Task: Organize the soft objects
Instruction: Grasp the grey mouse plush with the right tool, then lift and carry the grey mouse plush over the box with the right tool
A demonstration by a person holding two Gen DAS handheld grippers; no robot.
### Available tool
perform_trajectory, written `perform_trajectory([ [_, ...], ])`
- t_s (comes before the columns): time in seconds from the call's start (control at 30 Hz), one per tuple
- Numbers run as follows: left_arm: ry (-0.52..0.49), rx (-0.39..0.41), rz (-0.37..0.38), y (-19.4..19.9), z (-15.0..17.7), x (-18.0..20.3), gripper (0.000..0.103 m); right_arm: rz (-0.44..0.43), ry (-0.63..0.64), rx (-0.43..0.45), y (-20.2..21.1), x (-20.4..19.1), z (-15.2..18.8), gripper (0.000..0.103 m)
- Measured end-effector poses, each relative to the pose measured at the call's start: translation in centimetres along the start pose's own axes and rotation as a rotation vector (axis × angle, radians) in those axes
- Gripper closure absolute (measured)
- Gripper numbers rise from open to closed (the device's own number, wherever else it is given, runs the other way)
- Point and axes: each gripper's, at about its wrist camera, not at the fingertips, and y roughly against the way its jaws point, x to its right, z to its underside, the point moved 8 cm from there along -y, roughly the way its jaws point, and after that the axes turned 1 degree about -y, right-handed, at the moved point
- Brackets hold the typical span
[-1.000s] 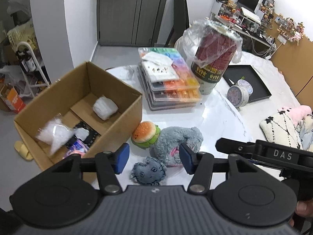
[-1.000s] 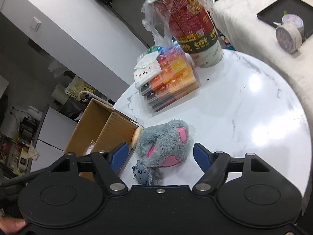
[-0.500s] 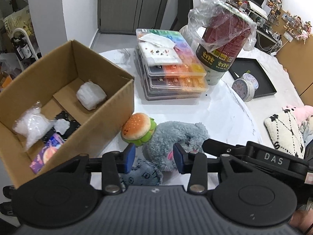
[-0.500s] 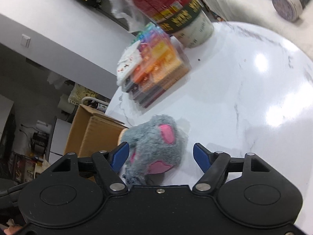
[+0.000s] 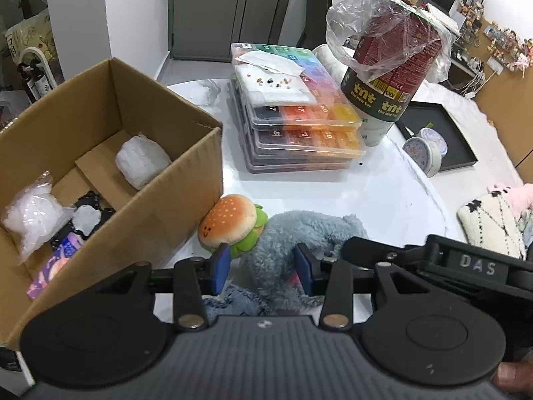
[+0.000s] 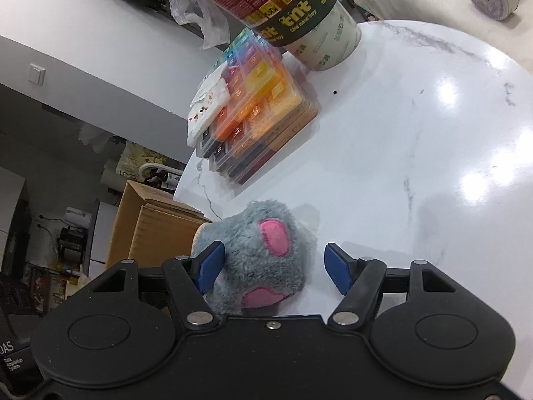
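Observation:
A grey plush mouse (image 5: 293,233) with pink ears lies on the white round table (image 5: 383,193), next to a burger plush (image 5: 230,221) that leans on an open cardboard box (image 5: 110,153). A small blue-grey plush (image 5: 233,301) lies just under my left gripper. My left gripper (image 5: 261,268) is open, its blue pads on either side of the grey mouse. My right gripper (image 6: 274,268) is open too, around the same grey mouse (image 6: 256,253) from the other side. The box (image 6: 146,230) holds clear plastic bags and a small packet.
A stack of clear bead organisers (image 5: 296,116) and a red toy canister in plastic (image 5: 389,66) stand behind the plush toys. A round tin (image 5: 421,148) and a black tray (image 5: 443,133) are at the right. A cushion (image 5: 489,223) lies at the right edge.
Both grippers have moved forward and down onto the grey mouse, which now lies between both pairs of pads. The left jaws have narrowed since a second ago.

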Motion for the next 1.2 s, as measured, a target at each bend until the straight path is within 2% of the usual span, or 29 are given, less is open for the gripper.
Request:
perform_trajectory([
  [0.1,0.0,0.005,0.011,-0.1,0.0,0.2,0.062,-0.022,-0.045,-0.016,-0.7,0.4,0.2,0.041],
  [0.13,0.007,0.001,0.021,-0.2,0.1,0.4,0.063,-0.037,-0.056,-0.023,-0.8,0.4,0.4,0.047],
  [0.17,0.013,-0.009,0.033,-0.3,0.2,0.5,0.066,-0.056,-0.065,-0.028,-0.9,0.2,0.5,0.056],
  [0.2,0.018,-0.024,0.057,-0.4,0.4,0.8,0.075,-0.072,-0.071,-0.031,-0.9,0.0,0.5,0.06],
  [0.27,0.019,-0.026,0.05,-0.2,0.7,1.0,0.076,-0.069,-0.068,-0.027,-0.6,-0.1,0.6,0.063],
  [0.43,0.02,-0.024,0.078,0.6,0.8,1.5,0.086,-0.09,-0.13,-0.016,0.3,0.5,0.6,0.066],
  [0.57,0.001,-0.016,0.088,1.6,0.8,2.1,0.09,-0.08,-0.128,0.006,1.3,0.1,0.7,0.066],
  [0.7,-0.003,-0.01,0.102,2.7,0.6,2.2,0.098,-0.067,-0.116,0.019,2.2,-0.8,0.6,0.067],
  [0.73,-0.001,-0.008,0.109,3.1,0.5,2.2,0.103,-0.067,-0.108,0.019,2.4,-1.2,0.6,0.067],
  [0.8,0.005,-0.008,0.147,4.0,0.3,2.4,0.103,-0.075,-0.096,0.008,2.6,-2.3,0.8,0.068],
  [0.93,-0.015,0.022,0.164,5.8,-0.2,2.6,0.103,-0.077,-0.052,0.014,3.1,-4.7,1.0,0.069],
  [1.2,-0.011,0.065,0.15,8.3,-0.8,0.6,0.103,-0.055,-0.032,0.058,4.0,-7.0,1.1,0.072],
])
